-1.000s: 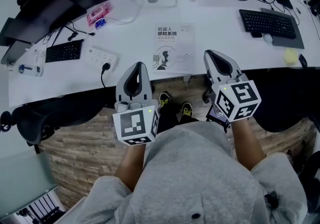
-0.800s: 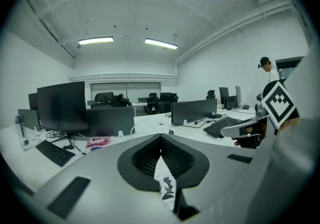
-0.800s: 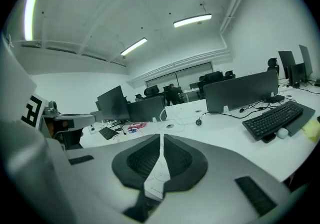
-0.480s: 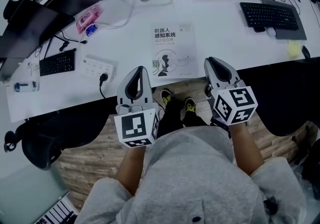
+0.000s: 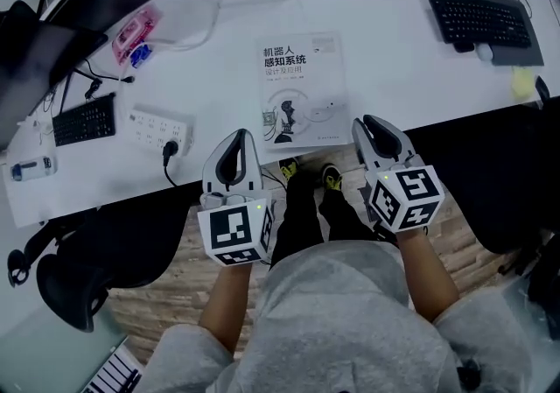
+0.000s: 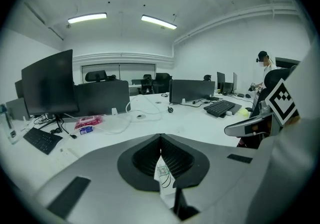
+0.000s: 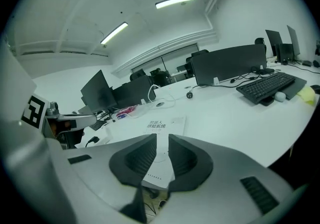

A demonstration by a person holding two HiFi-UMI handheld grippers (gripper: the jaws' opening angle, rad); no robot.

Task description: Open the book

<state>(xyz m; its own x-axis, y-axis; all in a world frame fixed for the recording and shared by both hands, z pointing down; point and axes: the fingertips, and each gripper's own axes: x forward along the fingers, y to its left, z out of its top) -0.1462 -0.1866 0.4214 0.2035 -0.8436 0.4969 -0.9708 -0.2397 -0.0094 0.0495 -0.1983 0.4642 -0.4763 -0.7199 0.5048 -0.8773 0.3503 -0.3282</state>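
Two grippers: hand-held, each with a marker cube, their tips at the bench's near edge, one on either side of the book.
Left gripper (image 5: 238, 133) (image 6: 160, 138): jaws together, tips meeting, nothing gripped; it sits just left of the book's near left corner.
Right gripper (image 5: 366, 122) (image 7: 161, 137): jaws a narrow slot apart, having just been opening; nothing is between them, and the book shows beyond the gap.
Task thing: white paperback book (image 5: 300, 80) (image 7: 167, 123) with a dark printed title and a line drawing on its cover, closed, lying flat at the near edge of the bench, cover up, touched by neither gripper.
Bench: white bench (image 5: 394, 59), long and curved.
Right of the book: black keyboard (image 5: 479, 22) on a grey mat, well apart, with a yellow sticky pad (image 5: 523, 83) near it.
Left of the book: white power strip (image 5: 159, 129) with a black plug in it, a small black keyboard (image 5: 83, 120), and a pink packet (image 5: 129, 32) further back.
Below the bench: brown plank floor (image 5: 166, 286) and a black office chair (image 5: 96, 251).
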